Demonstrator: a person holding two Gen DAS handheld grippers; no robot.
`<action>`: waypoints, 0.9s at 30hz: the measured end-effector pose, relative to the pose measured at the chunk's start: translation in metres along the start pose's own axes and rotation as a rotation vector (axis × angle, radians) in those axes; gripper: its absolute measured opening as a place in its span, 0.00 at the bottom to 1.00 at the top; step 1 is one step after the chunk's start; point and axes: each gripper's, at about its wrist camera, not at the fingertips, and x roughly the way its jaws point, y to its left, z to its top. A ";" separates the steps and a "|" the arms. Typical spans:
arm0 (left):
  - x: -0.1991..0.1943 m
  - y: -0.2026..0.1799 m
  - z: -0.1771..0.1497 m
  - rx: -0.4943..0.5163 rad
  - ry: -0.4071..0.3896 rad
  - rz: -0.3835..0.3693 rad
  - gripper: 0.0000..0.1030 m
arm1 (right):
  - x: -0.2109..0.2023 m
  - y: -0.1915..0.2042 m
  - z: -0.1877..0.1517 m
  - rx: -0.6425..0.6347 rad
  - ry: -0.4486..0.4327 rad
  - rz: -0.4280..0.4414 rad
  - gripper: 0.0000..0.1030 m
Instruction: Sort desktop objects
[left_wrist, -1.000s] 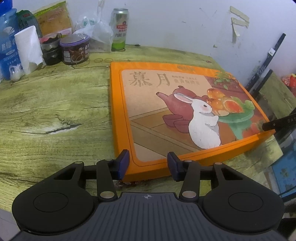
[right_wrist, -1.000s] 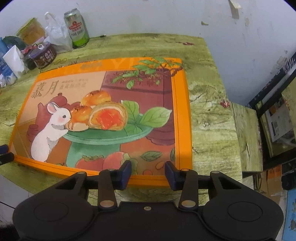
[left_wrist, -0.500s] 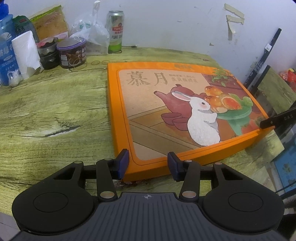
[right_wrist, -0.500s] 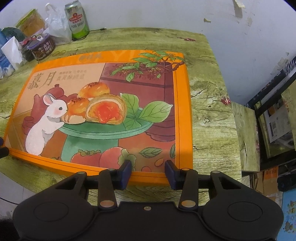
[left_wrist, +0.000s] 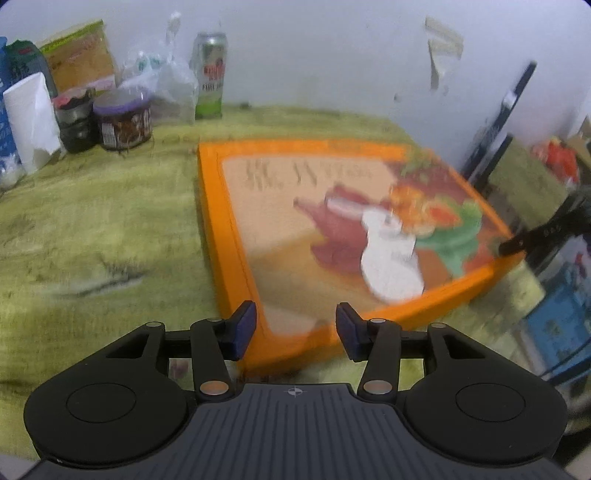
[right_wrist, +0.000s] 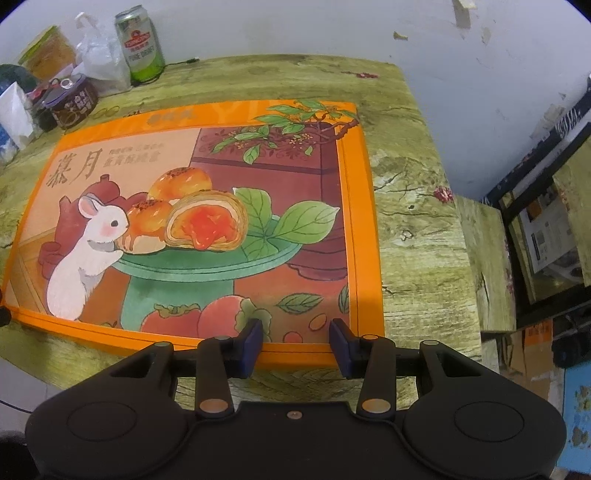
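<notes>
1. The orange gift box (right_wrist: 207, 229) lies flat on the green wood-grain table (right_wrist: 413, 221), its long axis running left to right across the right wrist view; both of our grippers face its near long edge.

2. Our right gripper (right_wrist: 295, 341) sits over the near right corner of the box. Its jaws are at their narrowest and straddle the near edge, but we cannot see the blue pads pressing on anything — closed, then, with no grip that we can confirm.

3. Our left gripper (left_wrist: 295, 328) is at the near left corner. Its jaws are opening, and the corner of the box shows between them; the view is blurred, so we cannot tell whether the pads touch it.

4. The relation that matters: the box stretches away from both hands toward the wall, each hand at one end of the same long edge. Neither is clearly nearer — we judge this a two-handed move.

5. The can (right_wrist: 139, 42), the jar (right_wrist: 74, 103) and the plastic bag (right_wrist: 99, 55) stand at the far left, well apart from the box.
</notes>
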 end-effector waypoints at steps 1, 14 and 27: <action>-0.003 0.002 0.005 -0.006 -0.013 -0.009 0.49 | -0.006 0.000 0.003 0.013 -0.010 0.005 0.33; 0.053 -0.019 0.059 0.050 -0.003 0.045 0.49 | 0.005 -0.001 0.082 -0.031 -0.108 -0.003 0.33; 0.076 -0.027 0.049 0.045 0.089 0.105 0.50 | 0.054 -0.011 0.095 -0.113 -0.039 0.005 0.34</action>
